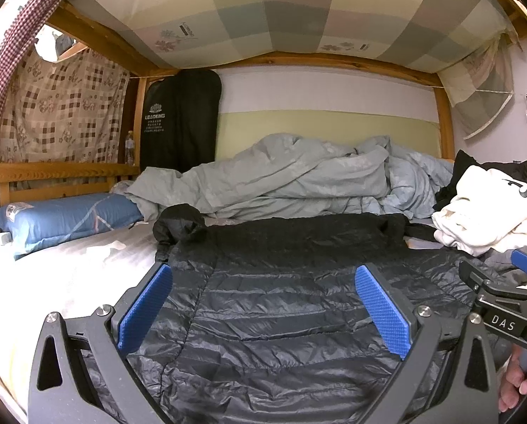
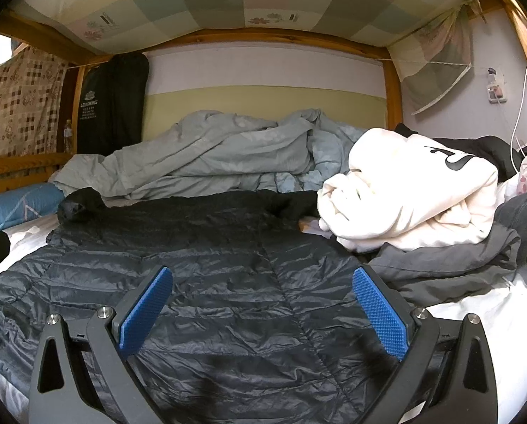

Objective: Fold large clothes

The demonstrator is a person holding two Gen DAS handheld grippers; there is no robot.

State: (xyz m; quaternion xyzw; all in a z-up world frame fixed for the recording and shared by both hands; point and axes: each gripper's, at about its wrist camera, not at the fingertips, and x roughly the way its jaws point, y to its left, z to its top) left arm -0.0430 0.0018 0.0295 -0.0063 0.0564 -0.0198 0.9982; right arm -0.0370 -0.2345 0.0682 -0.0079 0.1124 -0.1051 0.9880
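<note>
A black quilted puffer jacket [image 1: 281, 304] [image 2: 228, 282] lies spread flat on the white bed sheet, its hood end toward the grey duvet. My left gripper [image 1: 263, 307] hovers just above the jacket, open, blue pads wide apart with nothing between them. My right gripper [image 2: 263, 307] is likewise open over the jacket's right half. In the left wrist view the right gripper's body appears at the right edge, held by a hand [image 1: 514, 385]. A white sweatshirt [image 2: 415, 190] [image 1: 489, 212] lies crumpled to the right, on a grey garment [image 2: 447, 265].
A rumpled grey duvet [image 1: 288, 176] [image 2: 210, 155] lies along the far wall. A blue pillow [image 1: 65, 215] sits at left by the wooden bed rail [image 1: 62, 169], with a water bottle [image 1: 130, 146] and a black garment bag [image 1: 180, 120]. The upper bunk hangs low overhead.
</note>
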